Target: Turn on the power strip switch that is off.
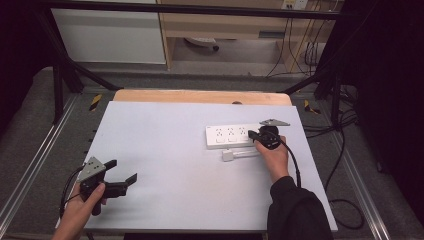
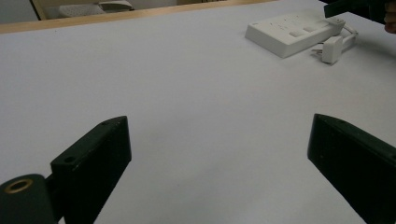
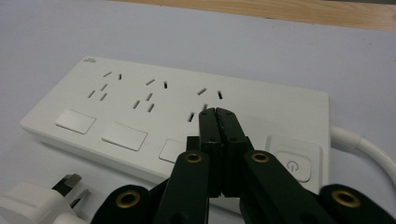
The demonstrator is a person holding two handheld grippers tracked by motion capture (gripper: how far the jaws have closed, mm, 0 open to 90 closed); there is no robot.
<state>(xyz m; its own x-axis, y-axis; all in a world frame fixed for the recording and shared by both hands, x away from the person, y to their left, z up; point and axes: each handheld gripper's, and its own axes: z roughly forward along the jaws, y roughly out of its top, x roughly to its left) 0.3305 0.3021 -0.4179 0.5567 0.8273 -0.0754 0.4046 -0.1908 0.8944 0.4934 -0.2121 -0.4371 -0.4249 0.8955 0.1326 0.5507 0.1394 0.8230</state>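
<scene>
The right gripper (image 3: pixel 215 112) has its jaws pressed flat together with nothing between them; its tips hover over the power strip (image 3: pixel 140 112), right at the third set of sockets, beside the round power button (image 3: pixel 292 163) at the cable end; whether the tips touch the casing I cannot tell. The left gripper (image 1: pixel 122 172) has its jaws spread wide and empty, low over the bare table (image 1: pixel 165 150) near the person's edge, well apart from the strip.

The strip lies flat on the right half of the table; a white plug (image 3: pixel 39 198) lies loose just in front of it, prongs bare, with its cord (image 1: pixel 247 155) trailing to the right.

As I judge it, the work is at an early stage; the plug is not yet in any socket and every socket stands vacant; the closed tips look set to press something on the strip, perhaps a switch; picking up and seating the plug seems left to do.
</scene>
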